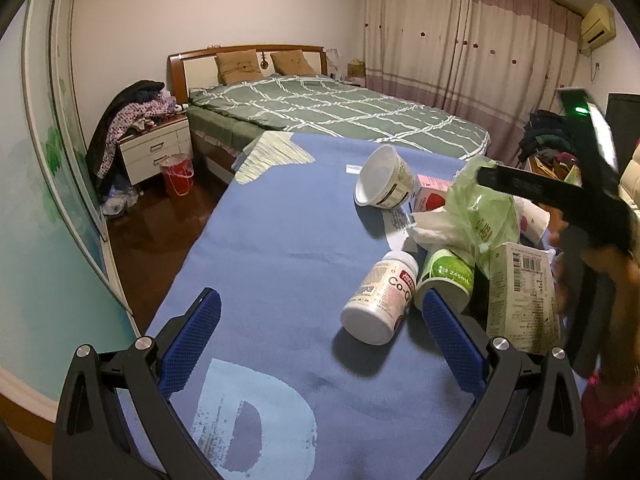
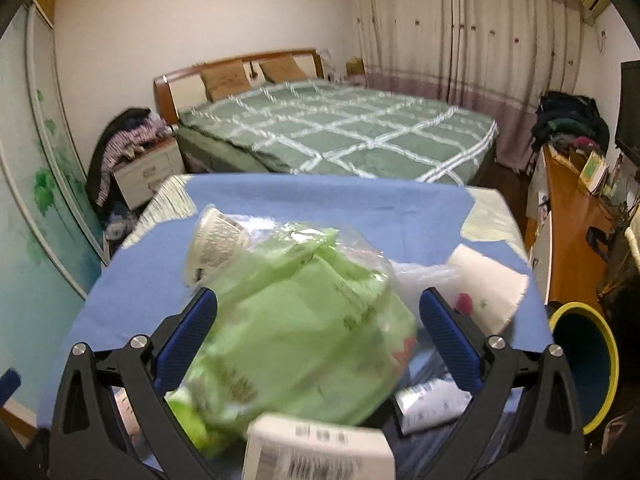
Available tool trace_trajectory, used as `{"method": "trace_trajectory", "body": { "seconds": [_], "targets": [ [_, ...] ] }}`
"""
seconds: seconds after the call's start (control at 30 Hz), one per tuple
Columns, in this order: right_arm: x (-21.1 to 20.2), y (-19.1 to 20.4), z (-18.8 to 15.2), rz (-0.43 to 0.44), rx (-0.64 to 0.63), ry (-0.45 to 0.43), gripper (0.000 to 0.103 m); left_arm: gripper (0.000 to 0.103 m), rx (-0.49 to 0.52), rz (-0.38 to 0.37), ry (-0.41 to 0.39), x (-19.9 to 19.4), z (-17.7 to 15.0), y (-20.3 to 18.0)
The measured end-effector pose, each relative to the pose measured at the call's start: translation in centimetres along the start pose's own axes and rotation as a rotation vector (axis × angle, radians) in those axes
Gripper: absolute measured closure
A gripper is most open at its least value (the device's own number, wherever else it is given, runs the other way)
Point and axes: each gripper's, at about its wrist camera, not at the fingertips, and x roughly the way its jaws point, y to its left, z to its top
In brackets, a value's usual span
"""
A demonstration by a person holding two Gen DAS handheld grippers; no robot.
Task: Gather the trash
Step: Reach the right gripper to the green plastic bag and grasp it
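Trash lies on a table under a blue cloth (image 1: 280, 240). In the left wrist view I see a white pill bottle (image 1: 378, 300) on its side, a green-labelled cup (image 1: 448, 276), a tipped white yogurt cup (image 1: 386, 176), a pink carton (image 1: 430, 196), crumpled tissue (image 1: 436, 228), a barcoded carton (image 1: 524, 296) and a green plastic bag (image 1: 480, 208). My left gripper (image 1: 320, 300) is open just above the cloth, with the bottle close to its right finger. My right gripper (image 2: 318, 300) is open with the green plastic bag (image 2: 304, 320) bulging between its fingers. The image is blurred.
A yellow-rimmed bin (image 2: 584, 364) stands beside the table's right edge. A white paper cup (image 2: 488, 288) lies right of the bag. Beyond the table is a bed (image 1: 340, 112), with a nightstand (image 1: 156, 152) and a red bucket (image 1: 178, 172) on the left and a wooden desk (image 2: 576, 216) on the right.
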Motion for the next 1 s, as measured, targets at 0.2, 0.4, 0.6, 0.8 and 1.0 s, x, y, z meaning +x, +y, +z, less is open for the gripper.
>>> {"method": "trace_trajectory", "body": {
  "seconds": [0.2,0.4,0.6,0.8,1.0],
  "targets": [
    [3.3,0.6,0.9,0.01,0.008,0.079,0.008,0.004,-0.015,-0.013,0.02,1.0,-0.1,0.3],
    [3.8,0.2,-0.2,0.039,0.019,0.137,0.053,0.004,-0.013,-0.023,0.032,1.4,-0.3,0.0],
    [4.2,-1.2,-0.5,0.082,0.044,0.166,0.103,0.004,-0.004,-0.037,0.042,1.5,-0.6,-0.4],
    [2.7,-1.4,0.2,0.111,0.072,0.11,0.065,0.004,-0.002,-0.034,0.038,1.5,-0.7,-0.5],
    [1.4,0.8,2.7,0.089,0.087,0.033,0.015,0.004,-0.009,-0.033,0.036,1.1,-0.7,0.0]
  ]
}}
